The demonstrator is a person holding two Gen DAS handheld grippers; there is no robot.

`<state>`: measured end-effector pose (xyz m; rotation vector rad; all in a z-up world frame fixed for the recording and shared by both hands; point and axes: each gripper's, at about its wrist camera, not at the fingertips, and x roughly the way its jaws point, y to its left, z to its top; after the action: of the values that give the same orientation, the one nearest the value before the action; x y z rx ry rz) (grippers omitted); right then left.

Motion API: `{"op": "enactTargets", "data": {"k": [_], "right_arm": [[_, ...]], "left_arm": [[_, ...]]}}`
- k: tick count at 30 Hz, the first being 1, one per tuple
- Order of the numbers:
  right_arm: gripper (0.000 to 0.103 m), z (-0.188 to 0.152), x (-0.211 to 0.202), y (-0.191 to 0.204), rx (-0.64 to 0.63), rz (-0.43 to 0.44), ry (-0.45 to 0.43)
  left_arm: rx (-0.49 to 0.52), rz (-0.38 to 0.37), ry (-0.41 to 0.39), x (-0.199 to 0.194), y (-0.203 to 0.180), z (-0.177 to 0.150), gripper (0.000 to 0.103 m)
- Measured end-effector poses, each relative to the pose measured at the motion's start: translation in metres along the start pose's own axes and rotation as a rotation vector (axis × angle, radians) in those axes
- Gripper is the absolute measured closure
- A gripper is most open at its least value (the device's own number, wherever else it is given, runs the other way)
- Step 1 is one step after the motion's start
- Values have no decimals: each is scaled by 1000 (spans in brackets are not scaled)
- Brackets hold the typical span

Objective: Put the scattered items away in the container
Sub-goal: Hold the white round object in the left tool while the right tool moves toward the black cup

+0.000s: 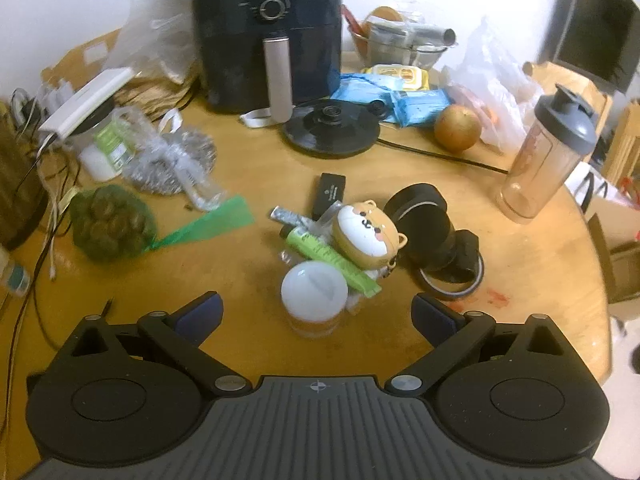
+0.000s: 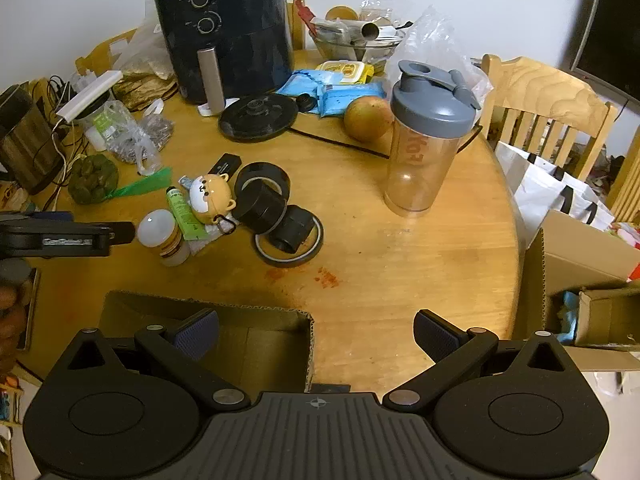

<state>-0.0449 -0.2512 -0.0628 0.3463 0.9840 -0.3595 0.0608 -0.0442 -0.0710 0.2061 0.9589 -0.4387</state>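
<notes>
— What stands around the black air fryer [image 1: 266, 32]?
— A kettle base [image 1: 331, 128] just in front; blue packets [image 1: 394, 100] and an orange [image 1: 457, 127] to its right.
— Further right?
— A shaker bottle [image 2: 426, 136], well apart.

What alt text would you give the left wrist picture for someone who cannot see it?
An open, empty left gripper hangs over a cluttered round wooden table, just short of a white-lidded jar. Behind the jar lie a green tube, a dog-shaped toy and black tape rolls, with a black air fryer at the back.
</notes>
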Motion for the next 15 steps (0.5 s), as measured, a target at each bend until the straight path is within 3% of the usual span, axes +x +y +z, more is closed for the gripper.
{"op": "enactTargets", "data": {"k": [6, 8, 15], "right_arm": [[0, -1, 1, -4, 14, -29, 5], [0, -3, 1, -6, 19, -44, 7], [0, -4, 2, -16, 32, -73, 16]], "left_arm": [[75, 28, -5, 29, 0, -1, 2], [101, 27, 1, 39, 0, -3, 17], [131, 34, 49, 68, 1, -9, 23]]}}
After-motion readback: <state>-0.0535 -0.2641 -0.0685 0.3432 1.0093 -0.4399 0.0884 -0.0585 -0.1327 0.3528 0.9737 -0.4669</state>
